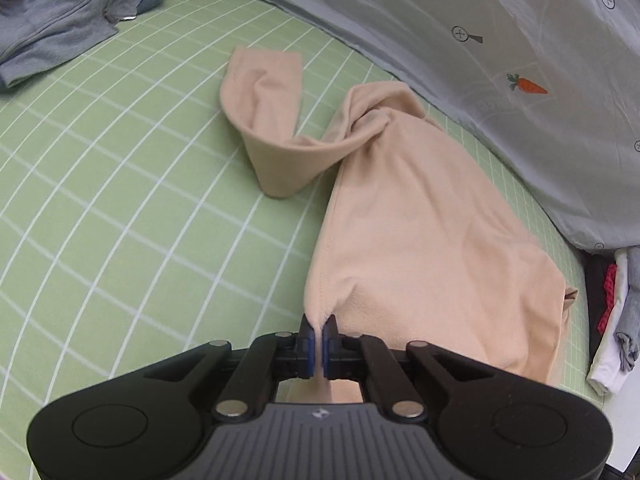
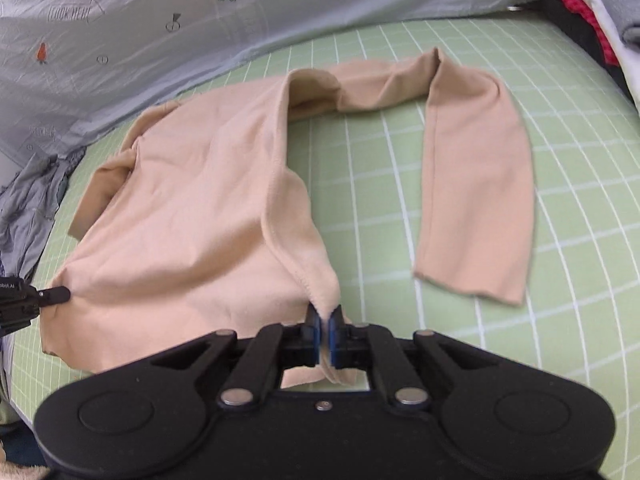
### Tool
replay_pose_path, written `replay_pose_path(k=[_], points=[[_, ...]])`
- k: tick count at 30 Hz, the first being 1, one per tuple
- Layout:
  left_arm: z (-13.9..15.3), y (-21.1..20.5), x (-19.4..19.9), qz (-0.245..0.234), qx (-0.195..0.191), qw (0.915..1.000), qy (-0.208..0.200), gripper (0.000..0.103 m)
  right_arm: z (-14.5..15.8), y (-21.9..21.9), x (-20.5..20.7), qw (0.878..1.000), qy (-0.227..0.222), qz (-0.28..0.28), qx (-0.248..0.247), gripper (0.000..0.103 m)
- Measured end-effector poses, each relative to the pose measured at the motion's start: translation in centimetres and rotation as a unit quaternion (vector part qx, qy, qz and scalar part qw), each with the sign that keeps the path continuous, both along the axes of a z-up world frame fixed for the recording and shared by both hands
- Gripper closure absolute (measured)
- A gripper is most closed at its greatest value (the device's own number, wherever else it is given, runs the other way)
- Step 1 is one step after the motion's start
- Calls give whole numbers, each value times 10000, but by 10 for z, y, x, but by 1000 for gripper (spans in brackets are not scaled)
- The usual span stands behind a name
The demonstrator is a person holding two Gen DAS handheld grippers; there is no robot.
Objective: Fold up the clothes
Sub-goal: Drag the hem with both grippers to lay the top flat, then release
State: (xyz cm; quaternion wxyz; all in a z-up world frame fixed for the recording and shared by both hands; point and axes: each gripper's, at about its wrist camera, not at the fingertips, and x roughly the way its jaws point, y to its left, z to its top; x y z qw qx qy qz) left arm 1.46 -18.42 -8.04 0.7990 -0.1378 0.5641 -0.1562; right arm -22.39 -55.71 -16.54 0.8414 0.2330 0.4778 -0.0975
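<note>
A peach long-sleeved top [image 1: 420,216] lies on a green checked bed sheet [image 1: 120,200]. My left gripper [image 1: 319,326] is shut on a hem corner of the top, the cloth pinched between its blue pads. One twisted sleeve [image 1: 264,120] trails off to the far left. In the right wrist view the same top [image 2: 192,208] spreads out to the left, and my right gripper [image 2: 325,318] is shut on another hem corner. A long sleeve [image 2: 476,184] hangs down flat to the right. The tip of the left gripper [image 2: 52,295] shows at the top's far left edge.
A grey-blue quilt with carrot prints [image 1: 520,60] bounds the far side of the bed. A grey garment pile [image 1: 60,12] lies at the far left corner. More clothes, red, white and grey [image 1: 616,312], are stacked past the bed's right edge.
</note>
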Motion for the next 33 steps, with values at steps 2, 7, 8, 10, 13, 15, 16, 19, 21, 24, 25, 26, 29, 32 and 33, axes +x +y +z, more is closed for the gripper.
replay_pose_path(k=[2, 7, 8, 10, 13, 15, 16, 19, 21, 24, 25, 26, 29, 32, 33], points=[[-7, 14, -13, 71, 27, 9999, 113, 100, -8, 12, -16, 9998, 157, 40, 68, 98], [-20, 36, -40, 76, 342, 9991, 246, 99, -17, 34, -42, 9991, 337, 163, 222, 98], [-22, 39, -44, 52, 395, 9989, 258, 99, -17, 36, -44, 9989, 352, 184, 239, 98], [-25, 44, -52, -2, 468, 9985, 281, 99, -17, 39, -47, 9990, 324, 183, 234, 95], [-26, 43, -58, -117, 545, 9981, 248, 96, -14, 42, -48, 9994, 224, 132, 209, 72], [-26, 39, -61, -271, 603, 9976, 226, 95, -12, 39, -44, 9996, 89, 12, 275, 58], [-26, 37, -62, -361, 633, 9971, 226, 94, -12, 38, -42, 9995, 35, -43, 309, 58], [-30, 33, -68, -507, 705, 9959, 263, 93, -14, 36, -33, 9997, 32, -157, 190, 63], [-35, 33, -69, -512, 735, 9954, 339, 93, -15, 37, -30, 9999, 49, -163, -5, 65], [-40, 36, -69, -460, 681, 9956, 458, 93, -12, 46, -26, 9981, 83, 8, -618, 56], [-40, 38, -70, -449, 663, 9956, 490, 93, -11, 50, -25, 9964, 87, 90, -843, 55], [-41, 39, -70, -437, 650, 9956, 511, 93, -10, 54, -24, 9941, 78, 193, -1067, 53], [-42, 41, -72, -458, 639, 9954, 540, 93, -7, 65, -22, 9848, 49, 460, -1672, 48], [-43, 39, -76, -536, 685, 9949, 515, 93, -4, 75, -21, 9760, 9, 613, -2091, 48], [-43, 39, -77, -543, 689, 9949, 492, 93, -2, 75, -21, 9756, -31, 613, -2109, 48]])
